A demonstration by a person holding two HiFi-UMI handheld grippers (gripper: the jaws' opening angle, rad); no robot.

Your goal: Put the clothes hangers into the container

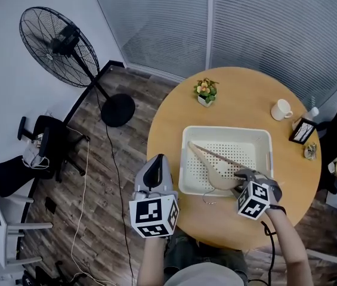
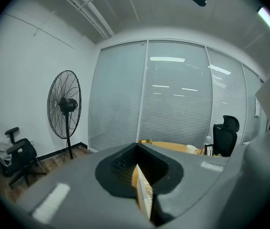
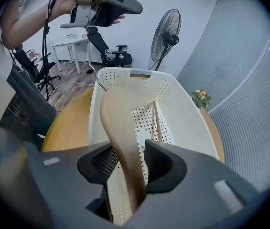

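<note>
**Right gripper open around a hanger lying in the basket**

The right gripper (image 3: pixel 127 166) points steeply down over the basket's near right corner. Its jaws stand apart, with one arm of the hanger (image 1: pixel 215 173) running between them, and neither pad seems to press on it. The hanger therefore looks to be resting on the basket (image 1: pixel 228 130) floor under its own weight, slanted across the near half, with its hook (image 1: pixel 207 199) poking over the near rim. The basket sits mid-tabletop, toward the near edge. The left gripper (image 1: pixel 156 162), jaws together and empty, hovers off the table's (image 1: pixel 174 115) near left edge, likely to leave the right one room.
</note>
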